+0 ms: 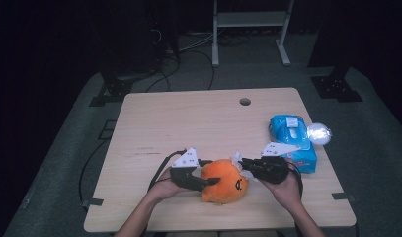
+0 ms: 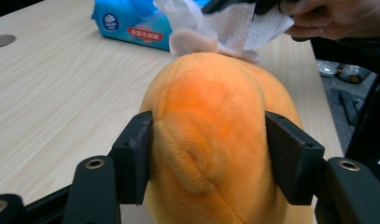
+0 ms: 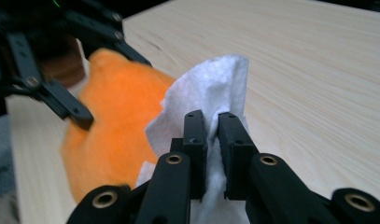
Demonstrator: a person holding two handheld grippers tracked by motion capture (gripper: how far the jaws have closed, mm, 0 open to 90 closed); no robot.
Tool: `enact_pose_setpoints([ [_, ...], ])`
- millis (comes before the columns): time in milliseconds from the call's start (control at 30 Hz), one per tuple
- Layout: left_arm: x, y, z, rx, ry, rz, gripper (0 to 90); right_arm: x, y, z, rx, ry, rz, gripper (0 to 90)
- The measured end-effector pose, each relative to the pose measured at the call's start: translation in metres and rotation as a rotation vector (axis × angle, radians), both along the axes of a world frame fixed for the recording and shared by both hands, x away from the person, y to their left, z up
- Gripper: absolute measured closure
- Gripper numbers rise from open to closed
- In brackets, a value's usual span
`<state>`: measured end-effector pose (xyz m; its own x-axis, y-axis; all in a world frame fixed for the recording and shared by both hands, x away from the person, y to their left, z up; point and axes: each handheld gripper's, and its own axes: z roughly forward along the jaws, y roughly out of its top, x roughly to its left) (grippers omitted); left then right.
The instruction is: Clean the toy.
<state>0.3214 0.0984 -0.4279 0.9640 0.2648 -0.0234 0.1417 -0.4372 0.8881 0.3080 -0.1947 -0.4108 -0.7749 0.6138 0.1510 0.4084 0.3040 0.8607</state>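
At the near edge of the table (image 1: pixel 154 118) I have the orange plush toy (image 1: pixel 224 186) squeezed between my left gripper (image 1: pixel 211 181) jaws, pads pressing its sides (plain in the left gripper view); my right gripper (image 1: pixel 242 162) is clamped on a white wipe (image 3: pixel 211 88) lying against the toy's far side; from above the wipe is barely visible; the blue wipe pack (image 1: pixel 292 140) sits far right, its contents hidden.

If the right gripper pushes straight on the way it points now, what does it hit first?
Most likely the orange plush toy. The right gripper, shut on a white wipe, points across the table at the toy, which the left gripper clamps. The wipe would press into the plush first; depth is hard to judge.
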Motion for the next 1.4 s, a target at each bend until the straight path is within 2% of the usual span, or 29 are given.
enact_pose_setpoints([
  [100,-0.003,-0.002,0.000,0.006,-0.013,-0.007,36.7,-0.009,0.010,0.008,0.007,-0.038,0.041,81.4],
  [200,-0.004,-0.001,0.000,0.029,-0.029,-0.009,36.3,-0.015,0.021,0.011,-0.047,-0.081,0.069,81.3],
  [267,-0.005,0.000,-0.001,0.032,-0.029,-0.008,36.2,-0.013,0.018,0.008,-0.046,-0.067,0.066,81.4],
  [333,-0.005,0.001,-0.001,0.037,-0.030,-0.009,36.1,-0.009,0.011,0.002,-0.075,-0.050,0.040,81.4],
  [400,-0.005,0.002,-0.002,0.040,-0.031,-0.009,35.6,-0.006,0.000,-0.004,-0.065,-0.012,0.012,81.5],
  [433,-0.005,0.002,-0.002,0.041,-0.032,-0.008,35.1,-0.006,-0.003,-0.004,-0.067,-0.009,0.004,81.5],
  [533,-0.005,0.000,-0.003,0.039,-0.033,-0.003,34.1,-0.009,-0.004,0.001,-0.026,-0.016,0.017,81.5],
  [567,-0.004,0.000,-0.003,0.039,-0.033,-0.002,34.0,-0.012,0.001,0.005,-0.017,-0.027,0.037,81.4],
  [667,-0.003,0.002,-0.003,0.046,-0.027,-0.002,33.8,-0.015,0.008,0.004,-0.041,-0.034,0.069,81.4],
  [733,-0.002,0.004,-0.004,0.041,-0.018,0.002,33.6,-0.014,0.007,0.001,-0.046,-0.021,0.074,81.4],
  [833,0.000,0.007,-0.006,0.039,-0.005,0.009,33.2,-0.011,-0.001,-0.004,-0.100,0.000,0.046,81.3],
  [933,0.001,0.008,-0.007,0.037,0.001,0.015,32.9,-0.011,-0.008,-0.005,-0.081,0.015,0.036,81.4],
  [1033,0.002,0.007,-0.008,0.033,0.004,0.027,31.9,-0.015,-0.001,0.003,-0.034,-0.008,0.072,81.4],
  [1167,0.003,0.008,-0.009,0.030,0.014,0.027,31.5,-0.017,0.009,0.001,-0.064,-0.017,0.099,81.4],
  [1233,0.002,0.006,-0.008,0.030,0.014,0.030,31.8,-0.014,0.005,-0.001,-0.068,-0.003,0.090,81.5],
  [1267,0.002,0.005,-0.007,0.034,0.012,0.029,31.9,-0.012,0.003,-0.003,-0.091,-0.007,0.071,81.4],
  [1300,0.002,0.004,-0.007,0.035,0.010,0.031,32.0,-0.010,-0.001,-0.004,-0.094,0.000,0.051,81.5],
  [1400,-0.001,0.000,-0.005,0.046,-0.015,0.020,32.0,-0.011,0.000,0.000,-0.053,-0.011,0.051,81.7],
])
